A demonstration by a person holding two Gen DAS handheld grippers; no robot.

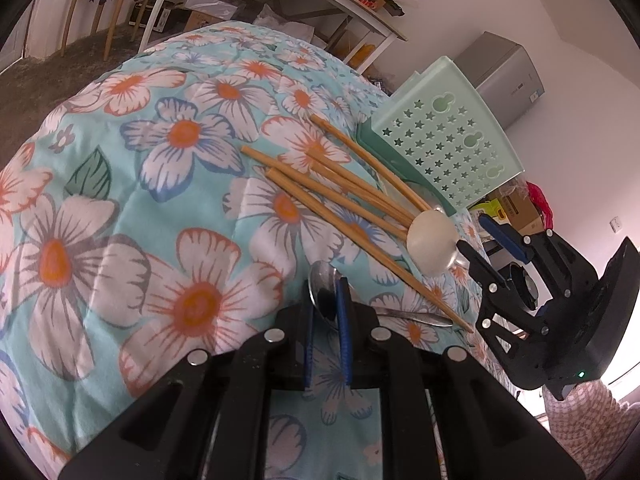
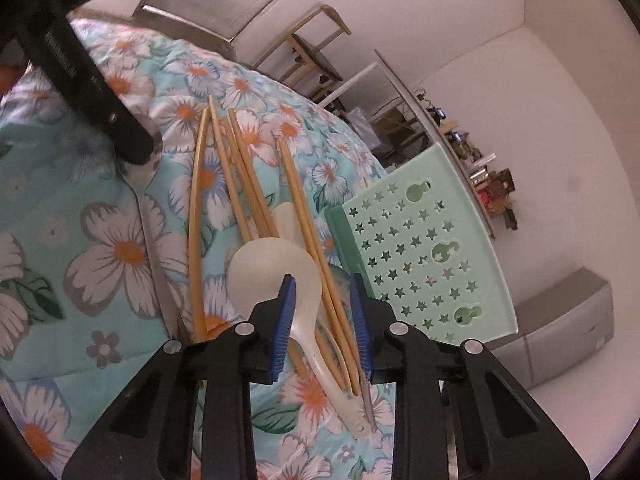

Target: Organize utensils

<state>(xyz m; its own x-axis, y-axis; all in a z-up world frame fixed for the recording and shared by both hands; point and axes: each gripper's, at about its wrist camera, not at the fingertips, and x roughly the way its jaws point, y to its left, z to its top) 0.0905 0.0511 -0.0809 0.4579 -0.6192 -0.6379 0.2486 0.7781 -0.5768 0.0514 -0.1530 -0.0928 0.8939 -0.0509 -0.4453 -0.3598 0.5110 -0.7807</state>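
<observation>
Pinning the metal spoon (image 1: 325, 292) by its bowl with my clenched left gripper (image 1: 326, 312), I keep it from sliding on the floral quilt (image 1: 120, 200). My right gripper (image 2: 325, 312), jaws unclenched, straddles the white spoon (image 2: 272, 276) and chopsticks (image 2: 240, 176), beside the green basket (image 2: 420, 256).

Left gripper (image 1: 326, 300) nearly closed, right gripper (image 2: 324, 308) half-spread.
</observation>
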